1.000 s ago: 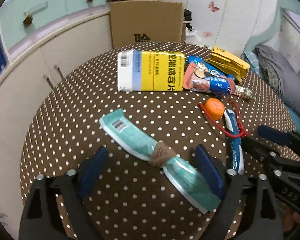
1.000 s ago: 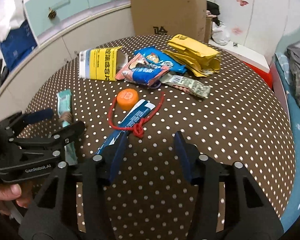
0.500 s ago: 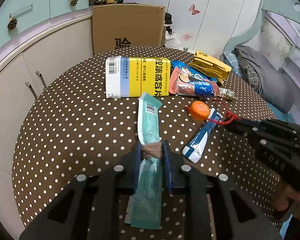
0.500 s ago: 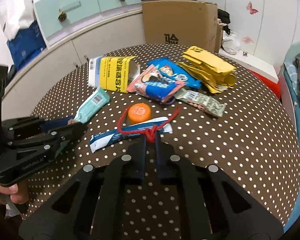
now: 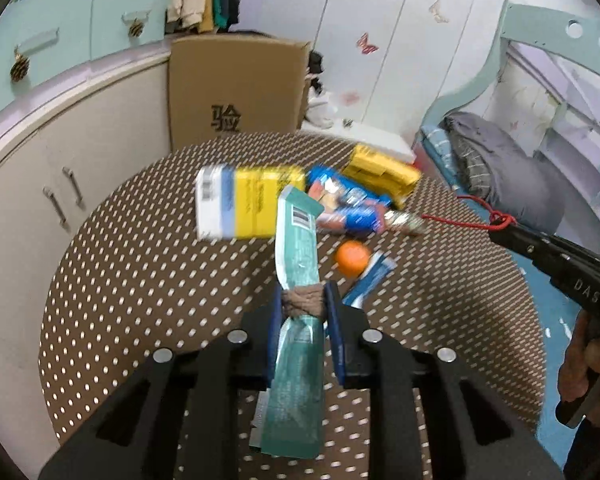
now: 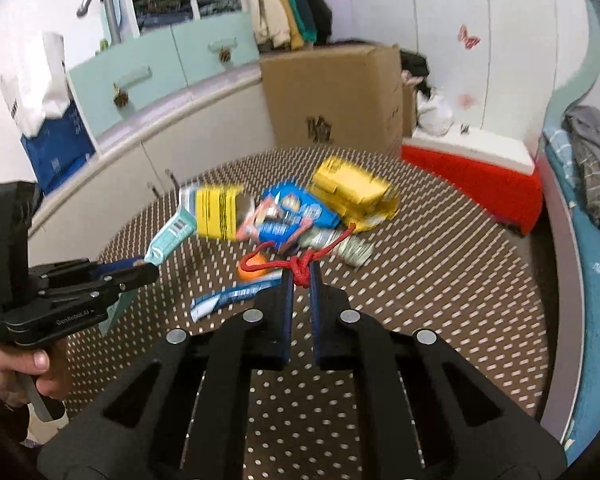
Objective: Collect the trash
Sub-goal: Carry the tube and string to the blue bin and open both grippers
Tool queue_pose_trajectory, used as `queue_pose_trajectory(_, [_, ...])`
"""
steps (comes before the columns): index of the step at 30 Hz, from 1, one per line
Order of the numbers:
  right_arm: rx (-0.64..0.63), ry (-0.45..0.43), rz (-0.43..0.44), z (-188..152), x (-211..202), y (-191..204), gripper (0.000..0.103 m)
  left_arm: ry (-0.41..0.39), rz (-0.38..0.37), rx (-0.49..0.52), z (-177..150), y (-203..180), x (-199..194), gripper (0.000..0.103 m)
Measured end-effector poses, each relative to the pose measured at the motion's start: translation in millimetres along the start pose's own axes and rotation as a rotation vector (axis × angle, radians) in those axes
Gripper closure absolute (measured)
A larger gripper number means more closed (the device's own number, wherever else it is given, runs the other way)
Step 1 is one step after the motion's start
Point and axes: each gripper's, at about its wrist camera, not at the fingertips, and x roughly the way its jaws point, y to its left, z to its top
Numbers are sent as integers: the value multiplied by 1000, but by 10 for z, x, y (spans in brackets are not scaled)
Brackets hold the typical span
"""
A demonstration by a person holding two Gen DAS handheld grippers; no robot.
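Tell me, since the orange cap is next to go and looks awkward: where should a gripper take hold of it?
Probably across its round rim, coming down from above. The orange cap lies flat on the dotted table, low and disc-like, so only its sides offer purchase. The blue-and-white wrapper touches one side; set the fingers clear of it.
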Motion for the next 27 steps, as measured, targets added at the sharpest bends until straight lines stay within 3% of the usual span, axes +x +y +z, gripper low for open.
queue_pose_trajectory(13, [90, -218, -106, 275, -1147, -590, 95, -124, -149, 152, 534, -879, -310, 82])
queue_pose_trajectory(20, [191, -288, -211, 84, -1668, -1095, 95, -153, -251, 263, 673, -1555, -345, 82])
queue_pose_trajectory(27, [348, -288, -294, -261, -1975, -1680, 95, -136, -347, 340, 637, -2198, -294, 82])
